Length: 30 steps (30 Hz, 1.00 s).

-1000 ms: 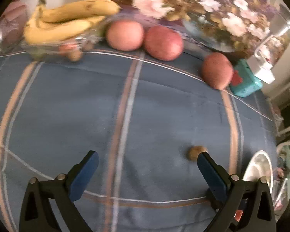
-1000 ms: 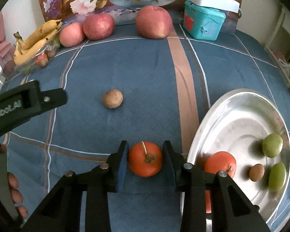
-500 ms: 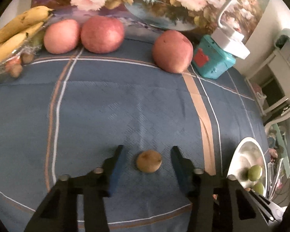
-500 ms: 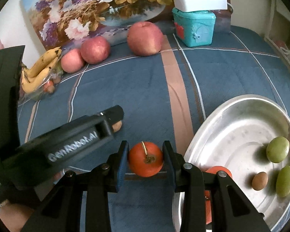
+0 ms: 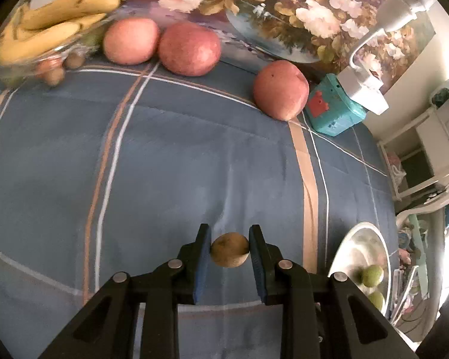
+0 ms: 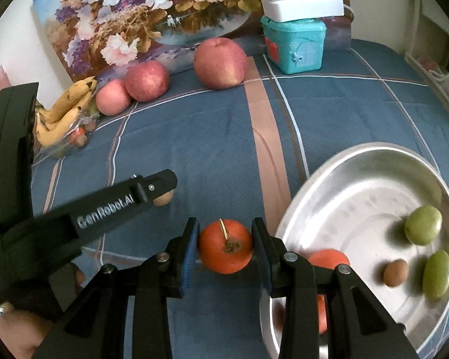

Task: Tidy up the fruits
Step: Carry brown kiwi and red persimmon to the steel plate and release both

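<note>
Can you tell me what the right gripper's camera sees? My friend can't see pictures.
The right gripper pinches an orange fruit above a blue checked cloth, beside a metal tray holding two green fruits and a small brown one. Apples and bananas wait behind.

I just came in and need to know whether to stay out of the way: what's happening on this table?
A person is sorting fruit with a handheld claw in each hand. The right claw is closed on an orange tomato-like fruit, right beside the metal tray that already holds two green fruits, a small brown one and another orange one. The left claw is closed around a small brown fruit on the blue cloth. Three apples and the bananas sit untouched at the back.
</note>
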Available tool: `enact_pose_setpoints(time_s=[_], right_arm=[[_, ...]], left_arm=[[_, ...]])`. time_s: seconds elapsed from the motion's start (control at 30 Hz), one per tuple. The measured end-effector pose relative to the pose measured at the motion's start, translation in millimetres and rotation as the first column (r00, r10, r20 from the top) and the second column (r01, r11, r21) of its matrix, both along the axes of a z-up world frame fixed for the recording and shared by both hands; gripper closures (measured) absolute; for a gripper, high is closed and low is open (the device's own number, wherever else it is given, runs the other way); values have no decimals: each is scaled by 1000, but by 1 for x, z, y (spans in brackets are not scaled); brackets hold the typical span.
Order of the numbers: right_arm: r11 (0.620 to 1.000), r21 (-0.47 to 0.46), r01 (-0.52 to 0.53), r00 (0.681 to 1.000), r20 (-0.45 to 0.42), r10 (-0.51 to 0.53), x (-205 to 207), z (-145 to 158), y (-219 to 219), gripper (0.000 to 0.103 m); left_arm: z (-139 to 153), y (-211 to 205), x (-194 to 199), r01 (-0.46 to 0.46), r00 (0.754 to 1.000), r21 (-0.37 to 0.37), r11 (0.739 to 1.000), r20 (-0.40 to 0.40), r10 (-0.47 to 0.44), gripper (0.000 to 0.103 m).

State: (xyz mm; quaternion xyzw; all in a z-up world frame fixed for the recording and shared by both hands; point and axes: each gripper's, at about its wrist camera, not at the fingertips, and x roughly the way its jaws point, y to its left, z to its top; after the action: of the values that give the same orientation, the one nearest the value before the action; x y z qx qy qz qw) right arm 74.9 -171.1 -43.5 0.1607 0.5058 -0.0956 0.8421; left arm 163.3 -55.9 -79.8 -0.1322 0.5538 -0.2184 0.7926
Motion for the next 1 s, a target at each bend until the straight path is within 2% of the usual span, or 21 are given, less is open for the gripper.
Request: enact_pose_setpoints(time_s=[0.23,0.4,0.57,0.67,0.83,1.0], right_arm=[[1000,-18,2,1000,2,-2,-25,14,9,66],[1000,-17,7,1000,18,-7,-40,24,13,66],[1000,-1,28,999,28,-28,-55,29,7,66],[997,-12,82,995,50,-82,-62,36,-14,66],[962,-29,270,962,36,-269,-85,35,-74,66],[936,6,351,936,13,-351,-97,26,-108,65]], left_arm=[[25,14,-28,-10,999,15,1000,32,9,75],[33,24,-43,-28,999,16,999,29,27,75],[43,10,-58,18,998,6,1000,53,-18,75],[50,-10,-66,76,994,2,997,78,-76,75],[49,-59,-77,207,975,-35,978,88,-203,75],[44,-90,-86,275,956,1,962,109,-273,75]])
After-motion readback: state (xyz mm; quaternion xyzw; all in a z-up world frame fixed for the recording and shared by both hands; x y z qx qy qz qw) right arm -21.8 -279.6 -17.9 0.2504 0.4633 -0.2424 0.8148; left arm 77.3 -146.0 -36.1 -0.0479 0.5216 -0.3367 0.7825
